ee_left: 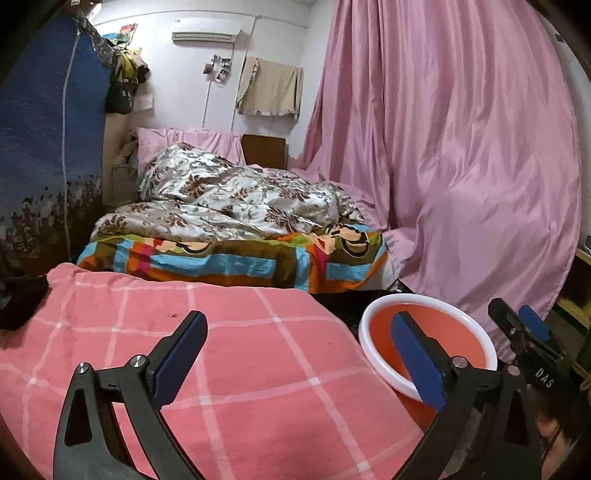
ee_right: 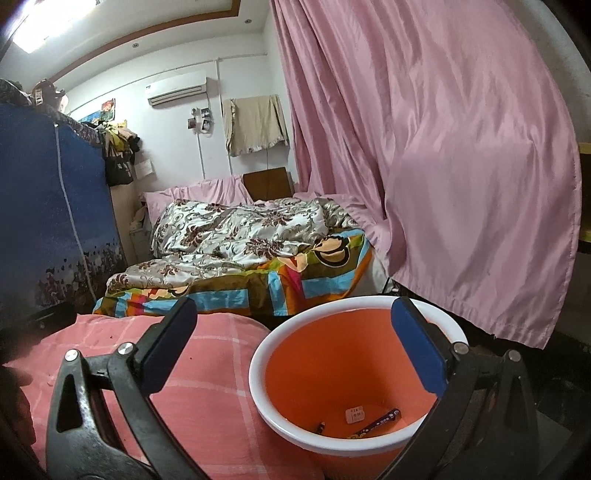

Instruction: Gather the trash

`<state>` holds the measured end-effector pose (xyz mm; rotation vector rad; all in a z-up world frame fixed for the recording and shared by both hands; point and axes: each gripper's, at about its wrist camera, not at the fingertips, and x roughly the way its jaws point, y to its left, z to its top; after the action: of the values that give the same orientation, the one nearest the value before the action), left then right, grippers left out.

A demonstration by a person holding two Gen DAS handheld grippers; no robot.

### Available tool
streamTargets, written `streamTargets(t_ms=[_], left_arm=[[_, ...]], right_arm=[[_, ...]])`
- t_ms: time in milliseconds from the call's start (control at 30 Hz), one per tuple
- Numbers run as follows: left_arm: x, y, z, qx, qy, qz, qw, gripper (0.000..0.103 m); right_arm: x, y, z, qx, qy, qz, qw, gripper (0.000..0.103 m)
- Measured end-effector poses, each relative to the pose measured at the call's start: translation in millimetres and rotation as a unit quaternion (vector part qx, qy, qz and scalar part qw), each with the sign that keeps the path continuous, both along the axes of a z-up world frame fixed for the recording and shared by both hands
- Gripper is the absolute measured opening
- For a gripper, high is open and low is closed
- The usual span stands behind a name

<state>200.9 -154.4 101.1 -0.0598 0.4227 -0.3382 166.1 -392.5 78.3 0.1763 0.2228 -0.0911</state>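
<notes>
Left gripper (ee_left: 295, 354): jaws spread wide, empty, above the pink blanket (ee_left: 221, 369). Right gripper (ee_right: 291, 350): jaws spread wide, empty, over the orange bin (ee_right: 258, 373). Wrappers (ee_right: 376, 421) lie on the bin floor, beside the blanket.

Pretty clearly someone's home bedroom: unmade bed (ee_left: 236, 221) with a floral quilt (ee_left: 229, 195), pink curtain (ee_left: 443, 147), wall AC unit (ee_left: 205, 36), towel (ee_left: 269, 88) hanging up

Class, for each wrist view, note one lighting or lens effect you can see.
Left wrist view: fisheye bends the pink curtain inward, corners vignetted black. Right wrist view: the ceiling light blows out to white glare; the orange bucket stays sharp.
</notes>
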Motion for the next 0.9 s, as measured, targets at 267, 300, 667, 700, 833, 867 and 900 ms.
streamTargets(t_ms=[267, 300, 667, 700, 833, 867, 900], left_arm=[[-18, 19, -4, 0.003, -0.014, 0.017, 0.9998, 0.099], [-21, 21, -5, 0.002, -0.017, 0.019, 0.9997, 0.099], [-60, 55, -10, -0.012, -0.046, 0.056, 0.9973, 0.101], [-63, 57, -10, -0.01, -0.048, 0.06, 0.997, 0.101], [-77, 69, -10, -0.008, -0.057, 0.069, 0.9959, 0.101], [-80, 73, -11, -0.006, -0.06, 0.072, 0.9956, 0.101], [-83, 75, -11, -0.005, -0.063, 0.074, 0.9953, 0.101]], right_arm=[[-12, 13, 3, -0.005, -0.019, 0.004, 1.0, 0.103], [-13, 15, 3, -0.006, -0.021, 0.006, 1.0, 0.103], [-39, 51, 6, -0.032, -0.051, 0.035, 0.998, 0.103], [-43, 55, 6, -0.035, -0.054, 0.037, 0.997, 0.103], [-54, 65, 4, -0.037, -0.061, 0.039, 0.997, 0.103], [-58, 67, 3, -0.036, -0.063, 0.041, 0.997, 0.103], [-61, 70, 1, -0.037, -0.064, 0.043, 0.996, 0.103]])
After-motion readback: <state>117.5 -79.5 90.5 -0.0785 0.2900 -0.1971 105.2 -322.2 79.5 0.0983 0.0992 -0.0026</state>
